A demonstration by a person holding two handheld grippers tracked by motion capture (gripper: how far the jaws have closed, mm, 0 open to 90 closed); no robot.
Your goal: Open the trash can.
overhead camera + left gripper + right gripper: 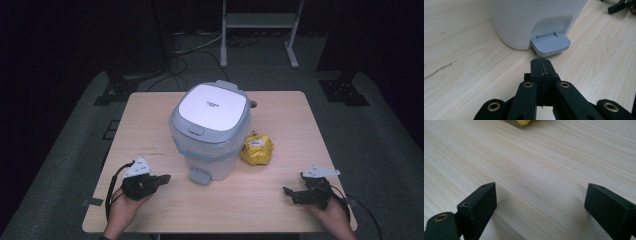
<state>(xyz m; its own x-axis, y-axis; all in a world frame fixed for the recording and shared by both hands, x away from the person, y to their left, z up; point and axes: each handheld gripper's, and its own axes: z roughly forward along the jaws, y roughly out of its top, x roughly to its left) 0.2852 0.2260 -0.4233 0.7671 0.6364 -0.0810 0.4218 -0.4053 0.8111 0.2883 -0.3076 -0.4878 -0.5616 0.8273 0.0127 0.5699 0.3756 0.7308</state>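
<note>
Two claws rest low over the counter (280,200); left claw (541,65) pressed together, empty, facing the bin's pedal (551,45); right claw (541,205) spread, empty.

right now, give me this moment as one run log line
left tongs: shut, empty, aimed at bin pedal | right tongs: open, empty, over table | bin: lid down | yellow bag: beside bin

Non-task items on and around the table

Wooden table (280,200) bears a crumpled yellow snack bag (257,149) just right of centre. Behind the table: white metal stand (260,22), black cables (192,50) on grey carpet (380,135).
</note>
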